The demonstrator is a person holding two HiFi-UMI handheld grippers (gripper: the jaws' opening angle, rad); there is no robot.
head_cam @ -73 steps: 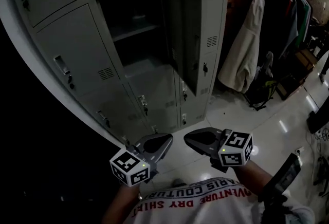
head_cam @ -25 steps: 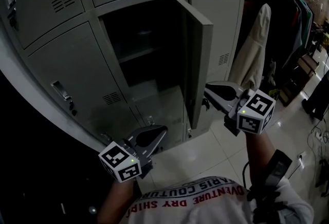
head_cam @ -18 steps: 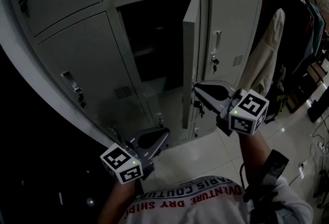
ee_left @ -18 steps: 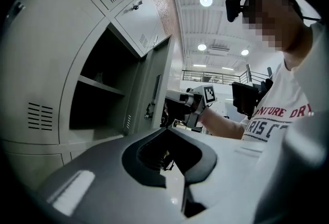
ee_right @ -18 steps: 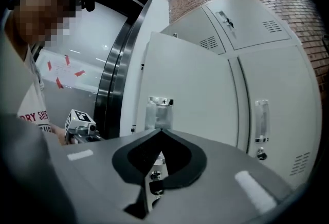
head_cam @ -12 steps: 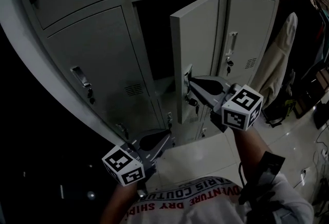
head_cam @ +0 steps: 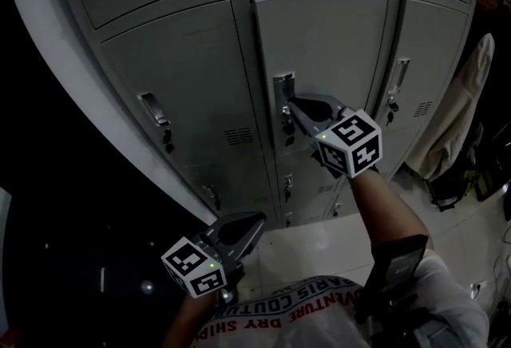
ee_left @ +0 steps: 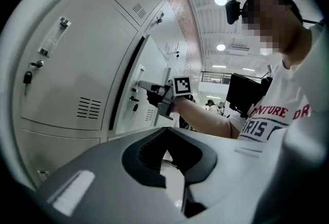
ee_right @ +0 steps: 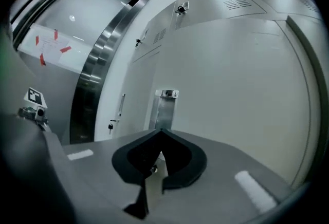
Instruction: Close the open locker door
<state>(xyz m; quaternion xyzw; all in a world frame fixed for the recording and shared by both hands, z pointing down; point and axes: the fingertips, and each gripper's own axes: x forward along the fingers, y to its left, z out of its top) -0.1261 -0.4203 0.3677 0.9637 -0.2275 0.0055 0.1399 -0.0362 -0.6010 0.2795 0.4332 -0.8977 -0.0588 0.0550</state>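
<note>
The grey locker door (head_cam: 327,51) lies almost flush with its row; in the left gripper view a thin dark slit still runs along its left edge (ee_left: 125,81). Its metal handle plate (head_cam: 283,91) sits at the door's left edge. My right gripper (head_cam: 292,105) is shut, its tips against the door just below that plate, which fills the right gripper view (ee_right: 165,107) right ahead of the tips (ee_right: 161,131). My left gripper (head_cam: 257,219) hangs low by the person's shirt, shut and holding nothing, apart from the lockers.
Shut lockers with handles and keys surround the door on all sides (head_cam: 168,75). A pale coat (head_cam: 463,115) hangs at the right above a dark bag (head_cam: 451,183). White tiled floor (head_cam: 319,251) lies below.
The door has swung from wide open to nearly shut, pushed left by my right gripper, which rose from waist height. My left gripper stayed low.
</note>
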